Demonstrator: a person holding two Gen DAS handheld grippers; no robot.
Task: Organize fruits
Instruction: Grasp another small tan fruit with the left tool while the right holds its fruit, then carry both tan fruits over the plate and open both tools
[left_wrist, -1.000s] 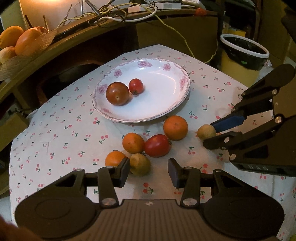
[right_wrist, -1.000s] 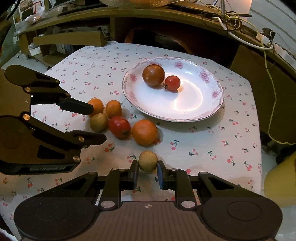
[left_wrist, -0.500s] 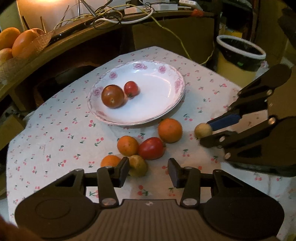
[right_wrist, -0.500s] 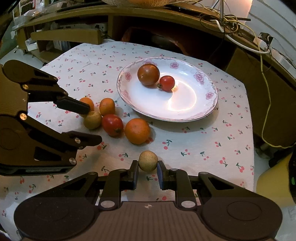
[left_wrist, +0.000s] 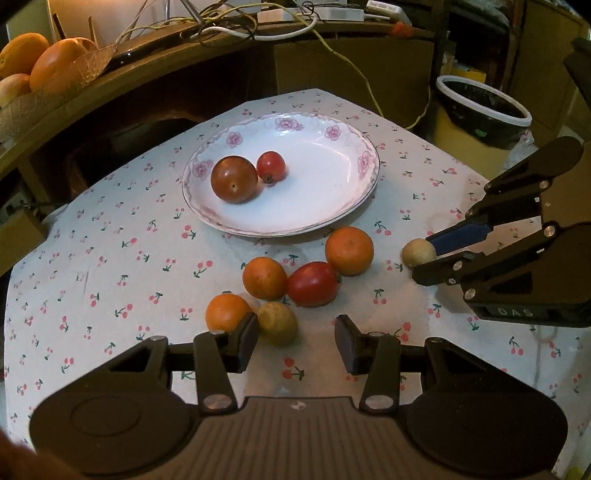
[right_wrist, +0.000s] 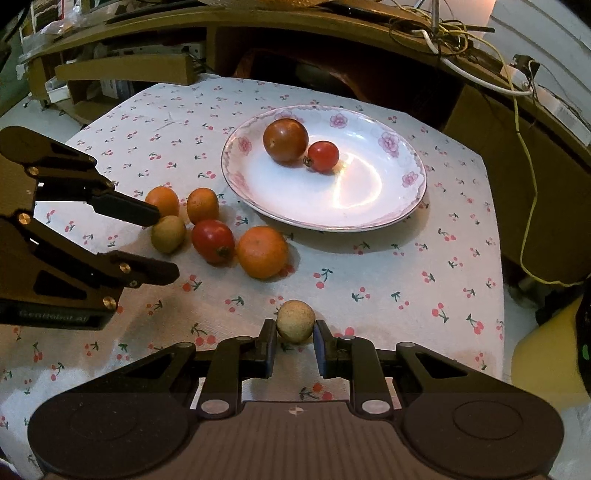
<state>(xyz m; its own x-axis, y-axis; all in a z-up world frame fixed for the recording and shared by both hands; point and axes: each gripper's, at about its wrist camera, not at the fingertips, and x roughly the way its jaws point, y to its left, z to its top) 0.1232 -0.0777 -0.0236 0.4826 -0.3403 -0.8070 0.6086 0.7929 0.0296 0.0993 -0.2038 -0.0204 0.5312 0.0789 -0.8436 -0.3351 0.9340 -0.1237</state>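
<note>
The right gripper (right_wrist: 294, 341) was clamped on the small tan fruit (right_wrist: 295, 320) low over the bench, likely bound for the plate (right_wrist: 406, 206), while the left gripper (left_wrist: 295, 341) hung apart, empty.

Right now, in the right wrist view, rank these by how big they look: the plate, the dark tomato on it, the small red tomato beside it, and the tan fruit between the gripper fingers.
1. Plate
2. Dark tomato
3. Tan fruit and small red tomato look alike; the fruit is nearer the camera, so I won't rank them.
</note>
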